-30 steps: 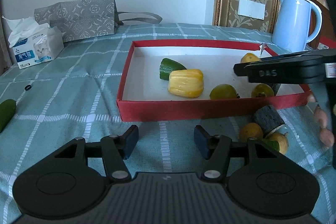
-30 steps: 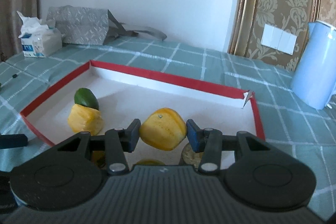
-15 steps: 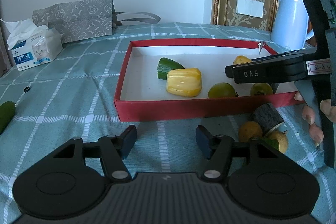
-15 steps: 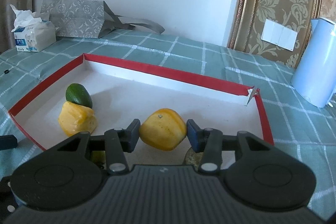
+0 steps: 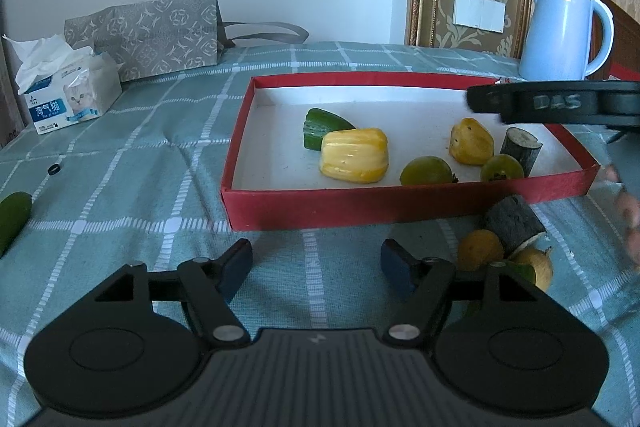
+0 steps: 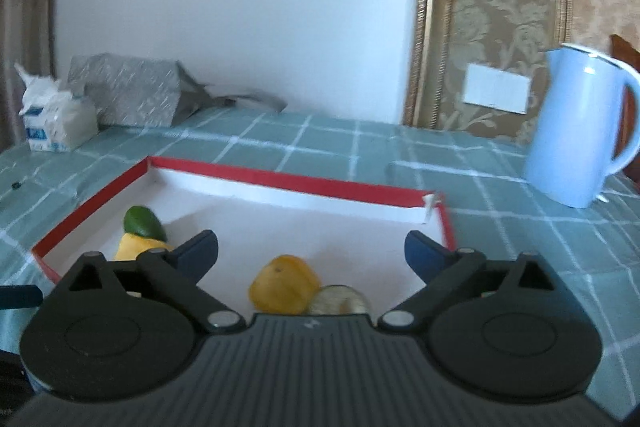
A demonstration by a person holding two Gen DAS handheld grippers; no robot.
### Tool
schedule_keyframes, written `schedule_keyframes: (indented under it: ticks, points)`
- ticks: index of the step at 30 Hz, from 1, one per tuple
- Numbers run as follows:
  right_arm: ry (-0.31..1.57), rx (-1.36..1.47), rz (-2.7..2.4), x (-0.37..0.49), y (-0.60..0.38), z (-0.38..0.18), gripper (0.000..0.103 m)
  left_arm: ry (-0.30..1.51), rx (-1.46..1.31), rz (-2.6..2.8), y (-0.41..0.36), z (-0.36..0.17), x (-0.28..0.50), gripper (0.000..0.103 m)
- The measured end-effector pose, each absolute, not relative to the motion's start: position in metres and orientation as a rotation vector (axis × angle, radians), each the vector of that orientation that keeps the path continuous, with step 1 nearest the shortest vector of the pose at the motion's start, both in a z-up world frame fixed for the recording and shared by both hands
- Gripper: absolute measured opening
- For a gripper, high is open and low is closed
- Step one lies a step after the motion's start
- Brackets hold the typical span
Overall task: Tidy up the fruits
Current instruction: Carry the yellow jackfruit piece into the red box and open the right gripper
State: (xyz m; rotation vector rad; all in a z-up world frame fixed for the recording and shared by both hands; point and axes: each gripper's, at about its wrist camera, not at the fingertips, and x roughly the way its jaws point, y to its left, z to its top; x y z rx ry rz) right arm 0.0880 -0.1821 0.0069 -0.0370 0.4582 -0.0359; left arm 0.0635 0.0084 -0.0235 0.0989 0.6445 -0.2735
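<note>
A red-rimmed tray [image 5: 400, 205] [image 6: 288, 183] holds a cucumber piece [image 5: 324, 125], a big yellow fruit [image 5: 354, 157], a smaller yellow fruit [image 5: 470, 143] [image 6: 284, 287], two green round fruits [image 5: 426, 171] and a dark stub [image 5: 520, 149]. My right gripper [image 6: 310, 253] hovers over the tray, its jaws opening wide; the smaller yellow fruit lies free below them. My left gripper [image 5: 316, 263] hangs over the cloth before the tray, jaws opening, nothing between them. Outside the tray's near right corner lie an orange fruit [image 5: 480, 249], a second dark stub [image 5: 512, 225] and a pale yellow fruit [image 5: 538, 265].
A green piece [image 5: 14, 219] lies at the far left on the checked cloth. A tissue box [image 5: 68, 95] and a grey paper bag [image 5: 148, 35] stand at the back left, a blue kettle [image 5: 564, 31] at the back right. A person's fingers [image 5: 628, 223] show at the right edge.
My right gripper has opened wide and let go of the smaller yellow fruit, which now lies in the tray. It also rose a little. The left jaws have widened.
</note>
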Motion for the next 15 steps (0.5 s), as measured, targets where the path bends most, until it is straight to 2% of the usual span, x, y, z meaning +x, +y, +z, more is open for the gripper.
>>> schedule_keyframes:
  ticks: [15]
  points:
    - [0.390,0.079,-0.069,0.020,-0.217,0.011,0.101,0.593,0.026,-0.295,0.020,-0.014,0.055,0.071]
